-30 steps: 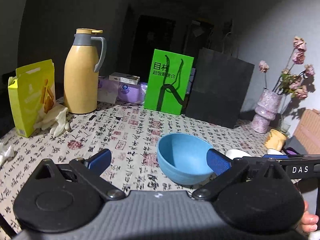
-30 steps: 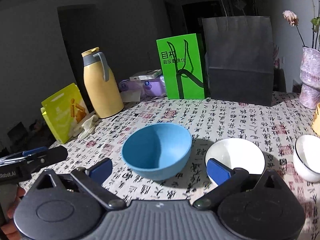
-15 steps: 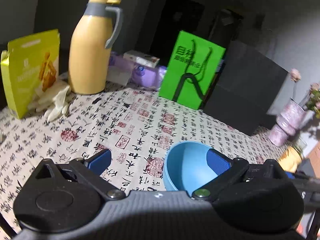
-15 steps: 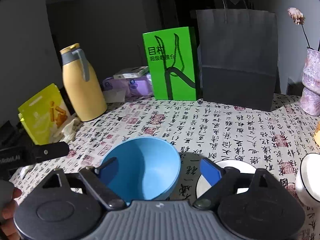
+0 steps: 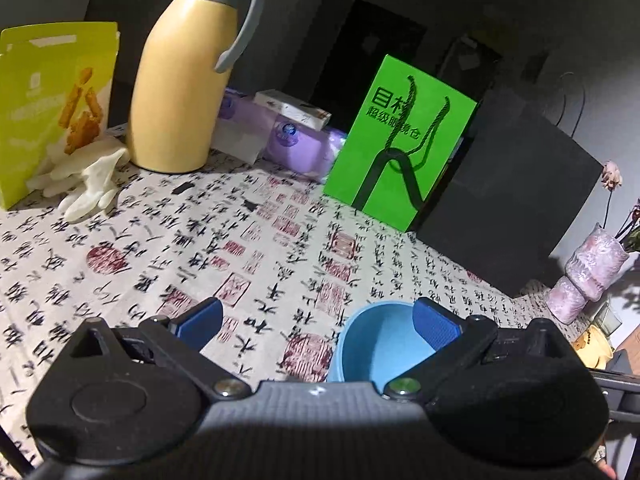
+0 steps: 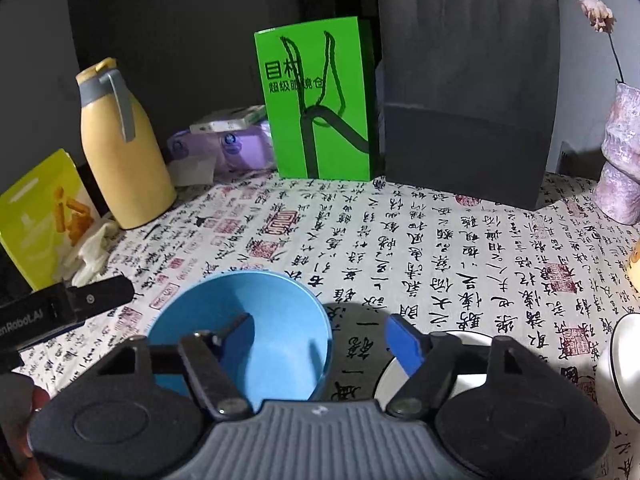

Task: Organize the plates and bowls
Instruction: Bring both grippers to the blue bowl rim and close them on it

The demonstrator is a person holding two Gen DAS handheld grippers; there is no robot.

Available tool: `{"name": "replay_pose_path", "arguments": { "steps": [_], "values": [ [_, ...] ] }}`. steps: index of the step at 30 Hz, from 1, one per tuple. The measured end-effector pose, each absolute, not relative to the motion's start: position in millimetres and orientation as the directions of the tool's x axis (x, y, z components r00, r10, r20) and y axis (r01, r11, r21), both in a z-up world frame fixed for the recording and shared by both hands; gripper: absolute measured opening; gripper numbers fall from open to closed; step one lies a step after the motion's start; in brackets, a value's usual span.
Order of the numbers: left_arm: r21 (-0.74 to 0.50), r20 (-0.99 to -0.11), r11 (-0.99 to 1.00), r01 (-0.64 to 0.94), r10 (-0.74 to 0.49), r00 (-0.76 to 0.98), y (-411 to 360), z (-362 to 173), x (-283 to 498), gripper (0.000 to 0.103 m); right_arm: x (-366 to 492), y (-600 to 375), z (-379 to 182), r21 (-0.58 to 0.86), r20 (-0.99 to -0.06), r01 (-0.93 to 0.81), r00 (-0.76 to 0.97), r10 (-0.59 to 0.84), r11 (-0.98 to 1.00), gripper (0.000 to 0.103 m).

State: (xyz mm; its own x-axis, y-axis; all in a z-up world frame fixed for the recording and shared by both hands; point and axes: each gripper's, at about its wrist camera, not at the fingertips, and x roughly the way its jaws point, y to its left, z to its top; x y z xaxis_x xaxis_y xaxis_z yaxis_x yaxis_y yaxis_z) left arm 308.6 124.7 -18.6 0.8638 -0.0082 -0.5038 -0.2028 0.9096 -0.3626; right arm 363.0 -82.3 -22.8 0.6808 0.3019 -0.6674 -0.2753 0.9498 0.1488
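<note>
Here the right gripper [image 6: 320,330] is closing astride the blue bowl's [image 6: 276,320] rim, pads apart

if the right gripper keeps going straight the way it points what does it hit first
Most likely the blue bowl: the closing right gripper straddles its right rim, one finger inside, one outside, pads not yet pressing. Depth is hard to judge.

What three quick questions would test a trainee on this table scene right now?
1. True or false: the blue bowl stands upright on the tablecloth.
2. Fill in: the paper bag beside the green bag is ___.
3. What lies between the right gripper's fingers?
Key: 1 true. 2 black. 3 the blue bowl's rim; the jaws are closing, not yet gripping.
</note>
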Motion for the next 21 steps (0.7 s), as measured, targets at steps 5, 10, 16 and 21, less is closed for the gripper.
{"name": "replay_pose_path", "arguments": {
  "steps": [5, 10, 16, 21],
  "values": [
    [-0.364, -0.479, 0.917, -0.162, -0.035, 0.877, 123, -28, 313, 0.103, 372, -78, -31, 0.128, -0.684, -0.264, 0.674, 0.278, 0.956, 0.065],
    [-0.346, -0.500, 0.926, -0.152, -0.044, 0.865, 123, -37, 317, 0.098, 380, -75, -40, 0.122, -0.702, -0.257, 0.660, 0.267, 0.959, 0.052],
    [-0.366, -0.515, 0.920, -0.143, -0.072, 0.854, 128, -43, 318, 0.097, 385, -69, -47, 0.100, -0.720, -0.258, 0.648, 0.249, 0.961, 0.050],
    [-0.368, -0.545, 0.920, -0.135, -0.095, 0.833, 127, -48, 321, 0.090, 386, -65, -51, 0.079, -0.733, -0.272, 0.637, 0.241, 0.959, 0.048]
  ]
}}
